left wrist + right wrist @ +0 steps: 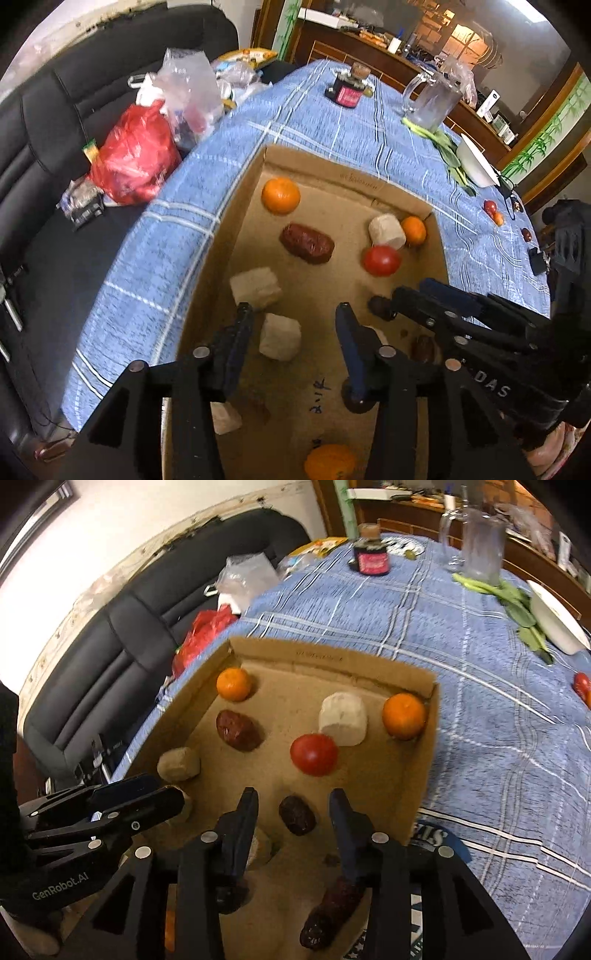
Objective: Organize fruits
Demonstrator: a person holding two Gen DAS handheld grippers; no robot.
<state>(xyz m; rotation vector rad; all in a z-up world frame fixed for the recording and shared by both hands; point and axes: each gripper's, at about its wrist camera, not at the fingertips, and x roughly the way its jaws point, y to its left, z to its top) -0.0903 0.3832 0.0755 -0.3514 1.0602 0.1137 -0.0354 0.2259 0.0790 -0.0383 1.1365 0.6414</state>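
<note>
A shallow cardboard box [332,173] [424,768] lies on the blue plaid tablecloth. It holds two oranges [280,195] [404,716], a red tomato [381,260] [314,755], a white cylinder [386,230] [343,720], dark red dates and pale chunks. My left gripper [293,317] [166,790] is open over the box, a pale chunk [279,341] lying loose between its fingers. My right gripper [293,801] [410,295] is open too, and a small dark date [297,814] rests on the box floor between its fingers, untouched.
A black sofa [74,122] with a red bag [136,162] stands left of the table. At the table's far end are a dark bottle [371,555], a glass pitcher [480,546], leafy greens [517,602] and a white bowl [557,620]. Small fruits [493,212] lie on the cloth at the right.
</note>
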